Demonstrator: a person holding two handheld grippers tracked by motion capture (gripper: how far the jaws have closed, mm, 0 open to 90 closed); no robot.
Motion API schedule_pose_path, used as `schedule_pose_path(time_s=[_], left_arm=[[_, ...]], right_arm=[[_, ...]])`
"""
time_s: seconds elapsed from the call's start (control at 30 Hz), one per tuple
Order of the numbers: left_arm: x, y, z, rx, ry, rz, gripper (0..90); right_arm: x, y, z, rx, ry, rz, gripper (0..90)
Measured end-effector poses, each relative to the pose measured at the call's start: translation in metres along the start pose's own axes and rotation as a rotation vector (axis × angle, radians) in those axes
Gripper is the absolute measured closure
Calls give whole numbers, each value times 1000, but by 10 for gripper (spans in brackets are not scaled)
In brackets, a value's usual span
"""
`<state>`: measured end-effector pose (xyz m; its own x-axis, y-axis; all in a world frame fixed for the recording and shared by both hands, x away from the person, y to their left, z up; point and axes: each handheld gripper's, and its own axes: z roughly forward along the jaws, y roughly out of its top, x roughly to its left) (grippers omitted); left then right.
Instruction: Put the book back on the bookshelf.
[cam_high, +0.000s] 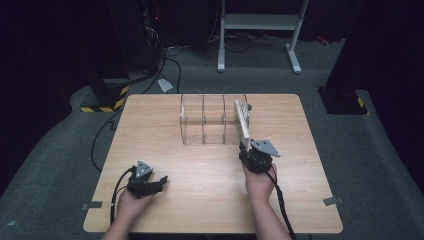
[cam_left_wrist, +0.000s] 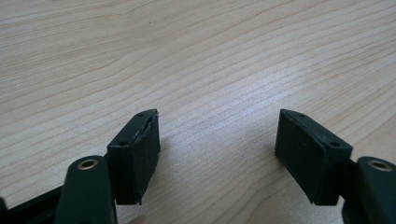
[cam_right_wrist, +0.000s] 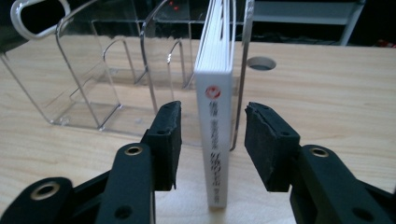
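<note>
A clear acrylic rack (cam_high: 205, 120) with several upright dividers stands at the far middle of the wooden table (cam_high: 200, 200). A thin white book (cam_high: 243, 120) stands upright in the rack's rightmost slot, spine toward me. In the right gripper view the book's spine (cam_right_wrist: 215, 135) sits between the jaws of my right gripper (cam_right_wrist: 212, 140), with a gap on each side and neither pad touching; the rack (cam_right_wrist: 93, 70) runs off to the left. From above, my right gripper (cam_high: 245, 147) is at the book's near end. My left gripper (cam_high: 161, 181) rests open near the front left, with bare wood between its jaws (cam_left_wrist: 217, 154).
A round hole (cam_right_wrist: 261, 64) is cut in the tabletop just behind the rack on the right. Beyond the table a metal stand (cam_high: 260, 22) and a yellow-and-black striped base (cam_high: 107, 97) sit on the grey floor among cables.
</note>
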<state>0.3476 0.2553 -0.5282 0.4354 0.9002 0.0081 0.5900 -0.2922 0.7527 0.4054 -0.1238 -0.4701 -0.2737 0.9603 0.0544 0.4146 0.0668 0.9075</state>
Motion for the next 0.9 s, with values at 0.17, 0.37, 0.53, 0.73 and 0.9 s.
schedule_pose_path(time_s=[0.17,0.37,0.53,0.73,0.9], left_arm=[[0,0,0,0,-1,1,308],[0,0,0,0,-3,2,307],[0,0,0,0,-4,1,308],[0,0,0,0,-5,2,308],[0,0,0,1,-6,2,308]], right_arm=[[0,-10,2,18,10,-9,594],[0,-13,6,39,17,-5,652],[-2,-12,6,27,10,8,719],[-1,-9,9,35,3,32,734],[0,-8,11,36,-6,44,736]])
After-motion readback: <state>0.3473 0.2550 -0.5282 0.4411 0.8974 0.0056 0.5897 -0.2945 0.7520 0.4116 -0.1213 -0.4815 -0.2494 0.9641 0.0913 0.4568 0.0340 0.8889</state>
